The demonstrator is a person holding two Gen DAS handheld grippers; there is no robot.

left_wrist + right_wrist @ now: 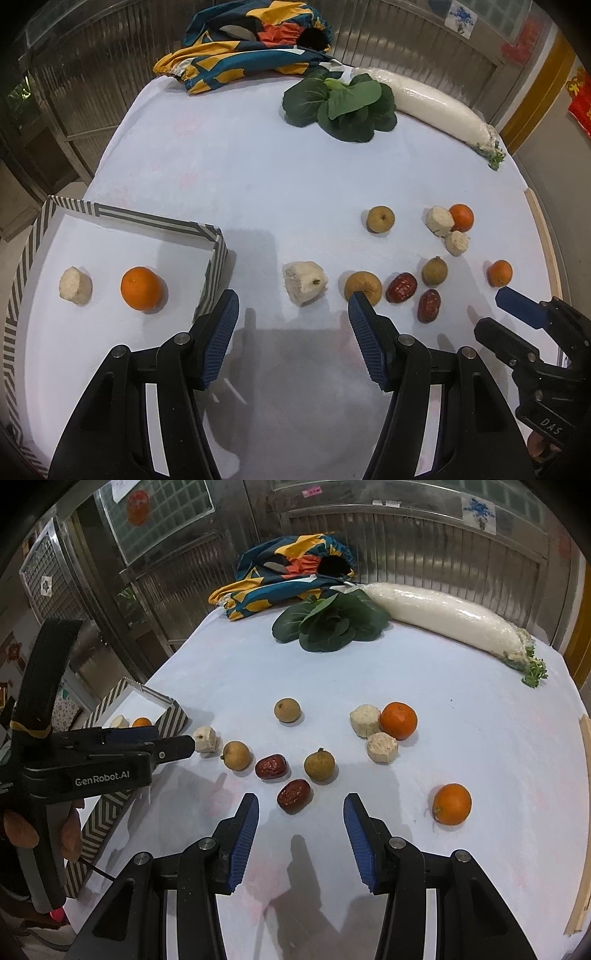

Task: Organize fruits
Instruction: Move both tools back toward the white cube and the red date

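Note:
A striped box (214,236) at the left holds an orange (141,283) and a pale cut chunk (75,285). Loose on the white table (258,177) lie more pale chunks (304,282), brown longans (380,219), two red dates (401,287) and two oranges (461,217). My left gripper (293,299) is open and empty, just before a chunk and a longan (363,287). My right gripper (301,803) is open and empty, right behind a date (293,794); an orange (452,804) lies to its right.
At the far end lie leafy greens (328,622), a wrapped white radish (450,618) and a patterned cloth bundle (288,572). A wooden strip (585,812) runs along the table's right edge. Metal doors stand behind.

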